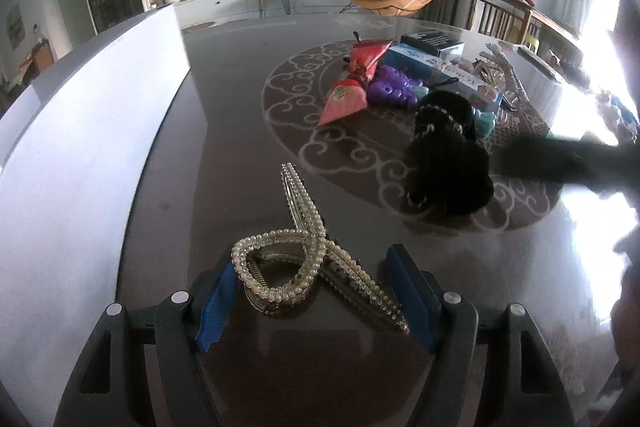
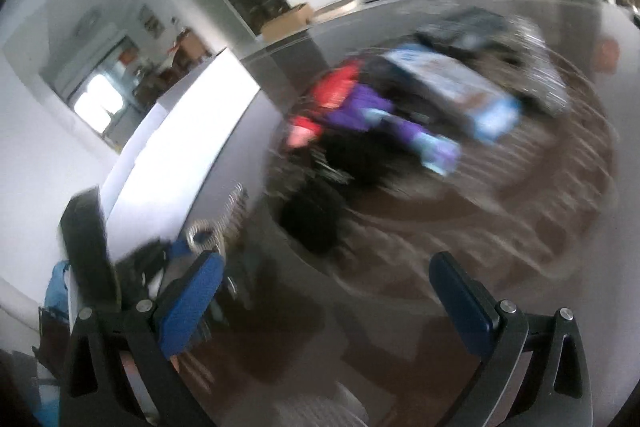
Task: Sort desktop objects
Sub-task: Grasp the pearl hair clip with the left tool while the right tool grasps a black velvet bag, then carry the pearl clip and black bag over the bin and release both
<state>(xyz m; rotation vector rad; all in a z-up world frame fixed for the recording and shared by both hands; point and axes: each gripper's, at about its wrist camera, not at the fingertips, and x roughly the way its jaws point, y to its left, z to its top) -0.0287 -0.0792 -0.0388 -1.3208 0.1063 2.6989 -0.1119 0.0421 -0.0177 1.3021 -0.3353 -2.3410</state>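
Surface (image 1: 224,131) of dark glossy material with a pale swirl pattern carries everything here. A white box (image 1: 80,155) stands along its left side. In the middle lies a heap of things: a blue and white carton (image 1: 416,57), a black fluffy item (image 1: 448,155) at the front of the heap, a red and pink snack bag (image 1: 352,87), and purple toy pieces (image 1: 388,87) just beside that bag.

Near the camera, a pearl hair clip (image 1: 304,267) lies on the surface, apart from the heap. The left gripper (image 1: 316,295) has its jaws spread on both sides of the clip; the left blue pad looks to touch it, the right pad stands apart from it.

The right wrist view is strongly blurred. The right gripper (image 2: 328,299) hangs above the surface with its jaws spread wide and nothing between them.
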